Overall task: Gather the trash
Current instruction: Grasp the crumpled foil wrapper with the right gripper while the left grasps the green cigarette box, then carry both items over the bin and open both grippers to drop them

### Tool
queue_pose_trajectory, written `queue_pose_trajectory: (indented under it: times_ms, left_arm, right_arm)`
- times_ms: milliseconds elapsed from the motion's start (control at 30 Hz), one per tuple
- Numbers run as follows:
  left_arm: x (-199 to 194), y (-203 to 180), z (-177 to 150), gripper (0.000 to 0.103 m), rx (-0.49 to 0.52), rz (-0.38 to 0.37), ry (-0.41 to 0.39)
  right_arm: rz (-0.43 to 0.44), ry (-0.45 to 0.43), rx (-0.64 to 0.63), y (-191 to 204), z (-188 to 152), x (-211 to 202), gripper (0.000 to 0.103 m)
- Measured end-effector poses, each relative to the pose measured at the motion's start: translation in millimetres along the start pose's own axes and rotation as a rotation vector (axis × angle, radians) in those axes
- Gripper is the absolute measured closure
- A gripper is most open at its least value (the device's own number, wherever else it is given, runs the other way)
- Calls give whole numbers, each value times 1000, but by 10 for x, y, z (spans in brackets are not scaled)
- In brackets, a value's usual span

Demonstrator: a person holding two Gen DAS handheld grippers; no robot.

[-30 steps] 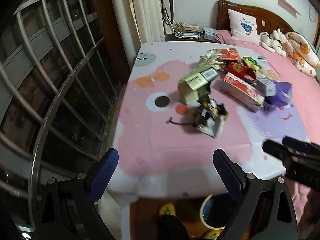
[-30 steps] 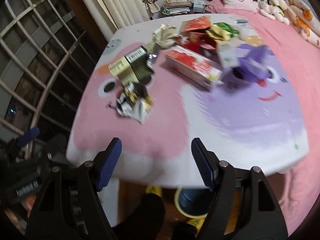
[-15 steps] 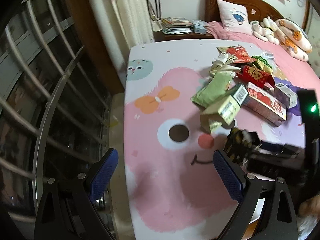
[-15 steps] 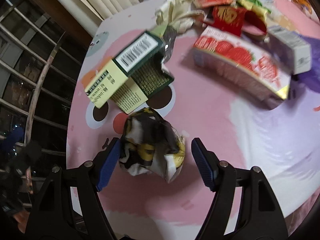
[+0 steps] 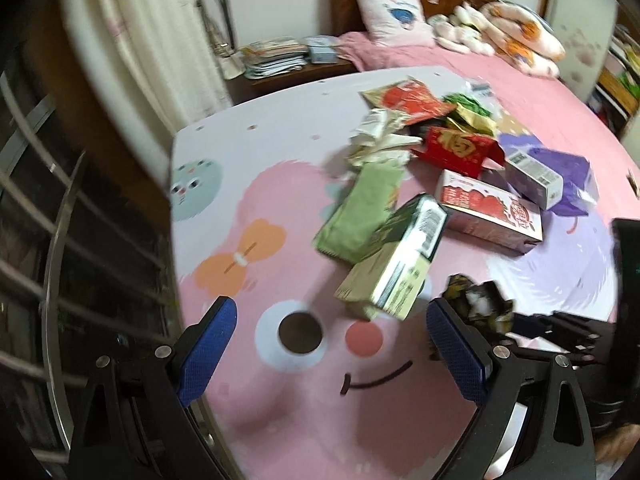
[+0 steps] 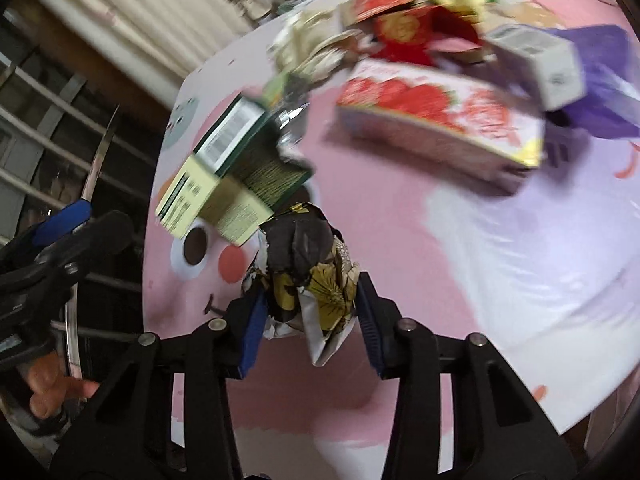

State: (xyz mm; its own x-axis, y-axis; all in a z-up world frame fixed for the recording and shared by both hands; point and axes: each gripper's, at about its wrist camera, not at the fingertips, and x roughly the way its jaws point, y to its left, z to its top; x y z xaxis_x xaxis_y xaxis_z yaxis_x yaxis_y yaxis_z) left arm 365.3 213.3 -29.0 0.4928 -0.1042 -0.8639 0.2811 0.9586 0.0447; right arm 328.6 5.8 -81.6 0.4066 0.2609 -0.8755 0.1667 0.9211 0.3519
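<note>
My right gripper (image 6: 310, 320) is shut on a crumpled black-and-gold wrapper (image 6: 308, 264) at the near part of the pink cartoon tablecloth (image 6: 420, 248). The wrapper also shows in the left wrist view (image 5: 478, 304), with the right gripper behind it. My left gripper (image 5: 332, 352) is open and empty above the cloth's near left part. A pile of trash lies beyond: a green-and-cream box (image 5: 394, 264), a green packet (image 5: 362, 210), a strawberry carton (image 5: 490, 210), a red box (image 5: 460, 148), crumpled paper (image 5: 380, 136) and a purple bag (image 5: 568, 176).
A metal window grille (image 5: 48, 240) runs along the left. Curtains (image 5: 140, 40) hang at the back left. A stack of papers (image 5: 272, 58) sits on a side table behind. A pink bed with a pillow (image 5: 392, 16) and soft toys (image 5: 516, 46) lies at the back right.
My right gripper has moved down onto the crumpled wrapper and closed on it. My left gripper has swung forward over the tablecloth, staying open.
</note>
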Motion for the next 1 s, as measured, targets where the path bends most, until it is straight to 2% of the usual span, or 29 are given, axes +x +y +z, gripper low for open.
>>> queue_pose_trajectory:
  times_ms: [300, 500, 533, 567, 633, 733, 1000]
  left_arm:
    - [517, -342, 273, 7, 162, 14, 80]
    - [777, -509, 336, 41, 229, 15, 130]
    - [795, -522, 332, 57, 232, 15, 135]
    - [818, -533, 329, 64, 234, 17, 142]
    - [811, -552, 310, 70, 246, 40, 128]
    - [732, -548, 287, 74, 217, 17, 125]
    - [128, -648, 94, 77, 140, 13, 64]
  right_arm:
    - [-47, -36, 117, -408, -82, -255, 64]
    - [-60, -36, 156, -576, -228, -317, 64]
    - [-59, -37, 160, -604, -250, -336, 64]
    - [-60, -37, 162, -616, -270, -348, 64]
    - [-58, -38, 162, -635, -292, -382, 64]
    - [-56, -36, 154, -651, -307, -449, 64]
    - [-21, -18, 53, -587, -301, -718, 65]
